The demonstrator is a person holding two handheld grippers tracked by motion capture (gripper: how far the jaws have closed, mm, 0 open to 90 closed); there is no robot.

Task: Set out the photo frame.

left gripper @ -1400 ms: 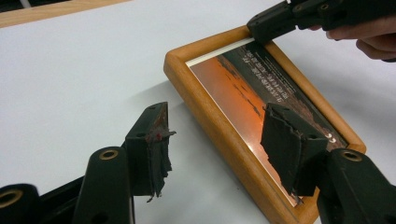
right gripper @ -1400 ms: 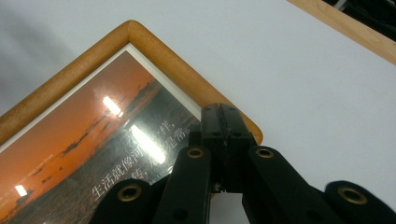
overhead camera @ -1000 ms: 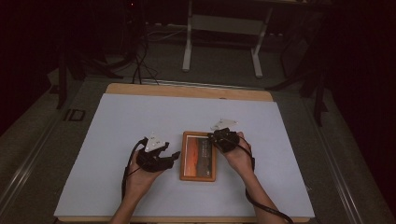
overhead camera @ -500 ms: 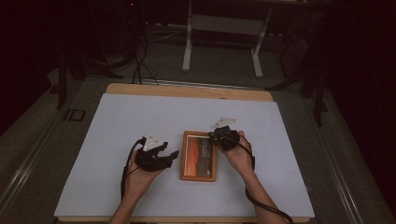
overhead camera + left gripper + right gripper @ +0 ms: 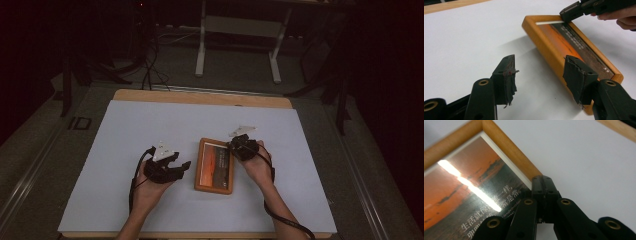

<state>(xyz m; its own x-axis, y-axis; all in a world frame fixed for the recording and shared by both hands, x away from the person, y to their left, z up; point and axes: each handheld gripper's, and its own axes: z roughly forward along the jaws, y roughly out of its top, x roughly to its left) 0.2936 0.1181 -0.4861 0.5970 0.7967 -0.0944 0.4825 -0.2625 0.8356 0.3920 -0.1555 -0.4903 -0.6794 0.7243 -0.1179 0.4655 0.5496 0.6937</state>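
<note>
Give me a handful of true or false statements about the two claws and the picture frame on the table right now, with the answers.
1. The left claw is open. True.
2. The right claw is wide open. False: its jaws are shut, tip at the frame's edge.
3. The orange wooden picture frame lies flat on the white table cover. True.
4. The frame holds a blue seaside photo. False: the print is an orange sunset scene with white text.
5. The left claw grips the frame. False: it sits beside the frame, with nothing between its jaws.
</note>
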